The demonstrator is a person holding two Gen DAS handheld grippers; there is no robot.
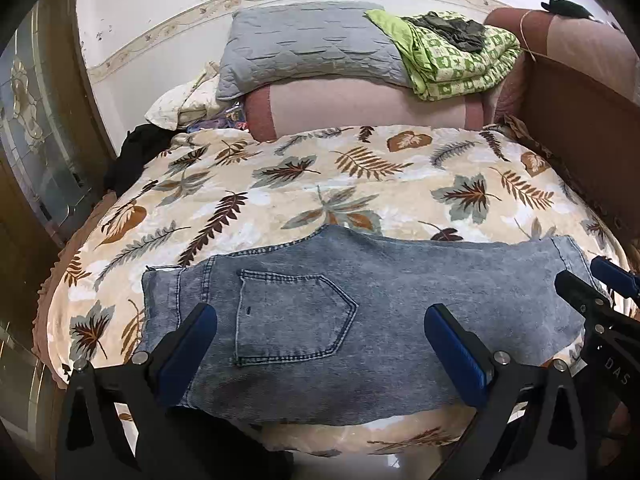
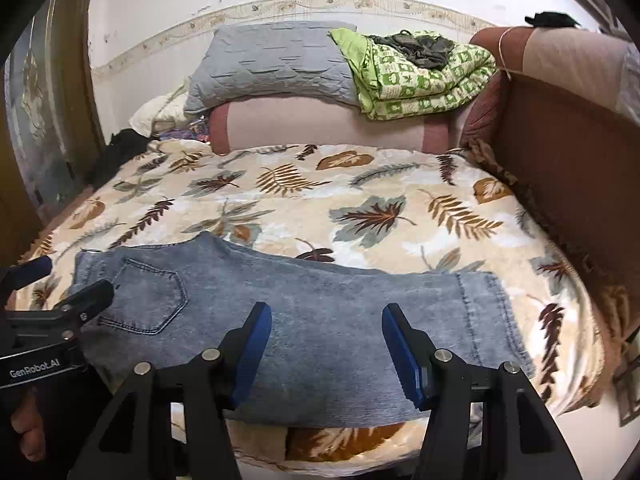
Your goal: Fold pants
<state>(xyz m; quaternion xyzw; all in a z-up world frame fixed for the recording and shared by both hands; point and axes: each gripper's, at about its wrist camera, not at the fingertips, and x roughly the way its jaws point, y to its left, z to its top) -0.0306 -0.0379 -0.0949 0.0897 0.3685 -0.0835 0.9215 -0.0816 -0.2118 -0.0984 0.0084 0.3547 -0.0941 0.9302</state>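
Jeans (image 1: 360,320): we are seeing them lying folded lengthwise, flat on the bedspread (image 1: 280,184); crosswise folding remaining, we judge; left gripper (image 1: 320,356) and right gripper (image 2: 326,352) both hovering spread, pinching nothing.

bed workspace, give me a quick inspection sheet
surface: leaf-print blanket covering the bed.
job's things: jeans folded lengthwise, flat along the near edge, back pocket up.
clutter: grey pillow, green quilt, dark garment at the far left.
grippers: left gripper and right gripper both open, holding nothing.
cables: nothing seen.
surroundings: white wall, brown headboard on the right.
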